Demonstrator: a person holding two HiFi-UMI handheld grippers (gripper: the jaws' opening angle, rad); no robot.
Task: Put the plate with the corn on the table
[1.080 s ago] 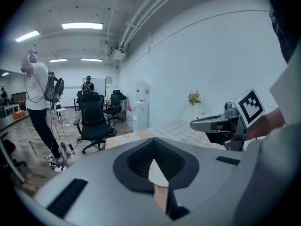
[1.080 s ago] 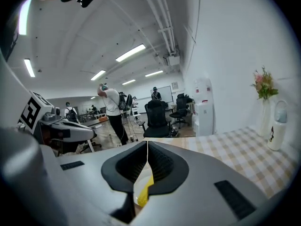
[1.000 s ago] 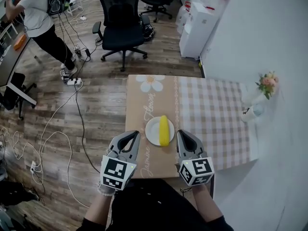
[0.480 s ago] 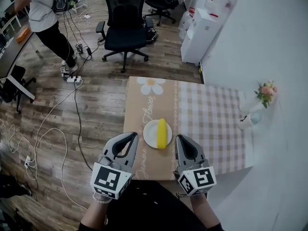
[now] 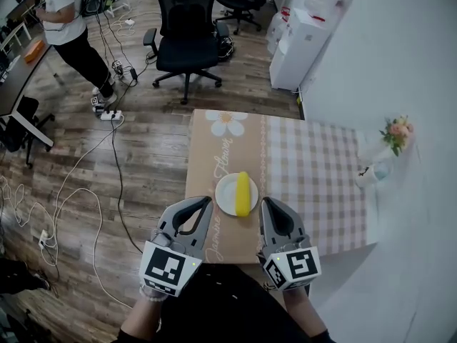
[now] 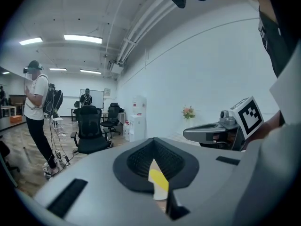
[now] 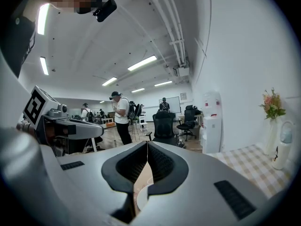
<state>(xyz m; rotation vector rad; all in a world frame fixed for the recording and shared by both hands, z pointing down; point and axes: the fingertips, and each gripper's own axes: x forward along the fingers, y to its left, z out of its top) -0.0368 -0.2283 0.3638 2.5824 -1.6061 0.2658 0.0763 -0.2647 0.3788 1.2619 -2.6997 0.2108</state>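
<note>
A white plate (image 5: 227, 195) with a yellow corn cob (image 5: 243, 193) rests on the brown part of the table's cloth (image 5: 221, 156), near the front edge. My left gripper (image 5: 206, 201) hovers just left of the plate and my right gripper (image 5: 263, 204) just right of it. Both are shut and hold nothing, apart from the plate. In the left gripper view the closed jaws leave a slit through which the corn (image 6: 158, 181) shows. The right gripper view shows its jaws (image 7: 147, 143) closed, with the plate's rim (image 7: 140, 199) below them.
A flower vase (image 5: 394, 136) and a small white bottle (image 5: 367, 170) stand at the table's far right by the wall. Beyond the table are a black office chair (image 5: 187, 31), a white water dispenser (image 5: 303, 31), floor cables (image 5: 86, 184) and a standing person (image 5: 68, 20).
Both grippers have risen a little toward the camera, still shut and empty. The plate with the corn has stayed in place on the table.
</note>
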